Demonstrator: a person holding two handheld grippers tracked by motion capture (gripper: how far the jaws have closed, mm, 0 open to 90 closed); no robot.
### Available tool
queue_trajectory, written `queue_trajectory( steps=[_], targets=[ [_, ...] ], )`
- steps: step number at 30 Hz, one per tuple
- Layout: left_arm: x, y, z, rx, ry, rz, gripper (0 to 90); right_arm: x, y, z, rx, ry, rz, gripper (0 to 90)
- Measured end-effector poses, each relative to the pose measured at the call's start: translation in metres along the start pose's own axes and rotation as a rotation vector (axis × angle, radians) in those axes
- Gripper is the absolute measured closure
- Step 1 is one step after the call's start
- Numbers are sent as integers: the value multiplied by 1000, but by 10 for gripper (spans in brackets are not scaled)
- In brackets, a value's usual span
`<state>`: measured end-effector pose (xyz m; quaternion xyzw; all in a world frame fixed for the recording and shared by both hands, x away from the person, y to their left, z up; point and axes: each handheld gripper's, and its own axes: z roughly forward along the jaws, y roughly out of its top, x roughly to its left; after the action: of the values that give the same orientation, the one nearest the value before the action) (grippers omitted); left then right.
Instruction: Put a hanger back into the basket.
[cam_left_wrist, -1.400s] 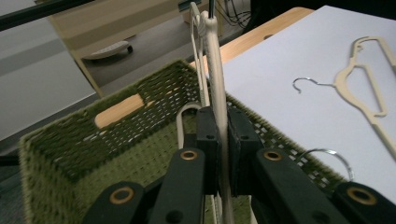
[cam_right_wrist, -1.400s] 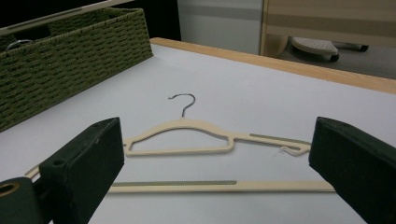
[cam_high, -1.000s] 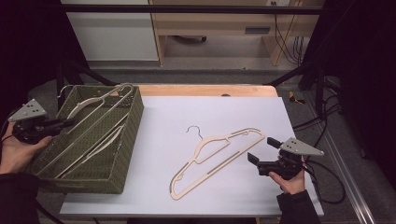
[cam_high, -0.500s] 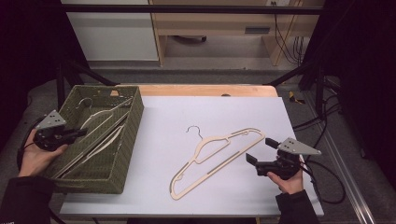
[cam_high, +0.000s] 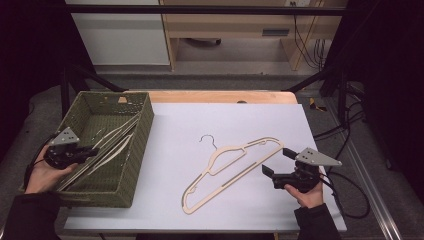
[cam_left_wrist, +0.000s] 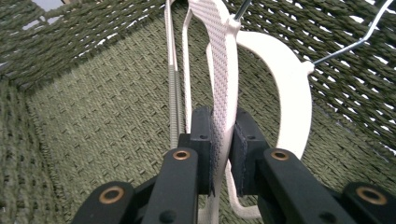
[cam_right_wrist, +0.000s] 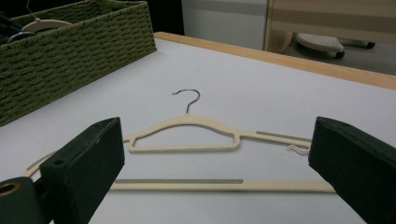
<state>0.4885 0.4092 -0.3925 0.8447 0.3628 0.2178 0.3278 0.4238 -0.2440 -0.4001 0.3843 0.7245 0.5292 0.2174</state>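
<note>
Green woven basket (cam_high: 140, 145), left of frame: pale hangers (cam_high: 112, 142) inside, count unclear. Left tool (cam_high: 92, 149) clamping one, jaws just easing; right tool (cam_high: 275, 162) wide.

We log an olive-green woven basket (cam_high: 132, 160) with a plaited weave. The hanger (cam_high: 232, 165) on the desk is cream with a dark metal hook. The desk (cam_high: 250, 120) is pale grey-white with a light wood edge. Both tongs, left (cam_left_wrist: 220, 154) and right (cam_high: 274, 162), are black; the gripped hanger (cam_left_wrist: 222, 70) is off-white with a fine dotted texture.
</note>
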Motion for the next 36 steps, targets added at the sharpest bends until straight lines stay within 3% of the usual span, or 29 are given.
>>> queue_trajectory(
  steps=[5, 8, 18, 26, 29, 36],
  targets=[
    [-3, 0, 6, 51, -48, -4, 728, 2, 0, 1, 1, 2, 4, 40],
    [-6, 0, 10, 67, -78, -16, 635, 2, 0, 1, 0, 2, 3, 40],
    [-5, 3, 8, 45, -41, -27, 362, 3, 0, 3, 4, 6, -1, 40],
    [-9, 14, -8, -66, -12, -61, 280, 3, 0, 3, 4, 9, 1, 39],
    [-15, 21, -14, -124, 0, -76, 238, 4, 1, 3, -1, 7, 2, 39],
    [-37, 39, -25, -292, -15, -135, 147, 4, 1, 4, 0, 11, 8, 33]
  ],
)
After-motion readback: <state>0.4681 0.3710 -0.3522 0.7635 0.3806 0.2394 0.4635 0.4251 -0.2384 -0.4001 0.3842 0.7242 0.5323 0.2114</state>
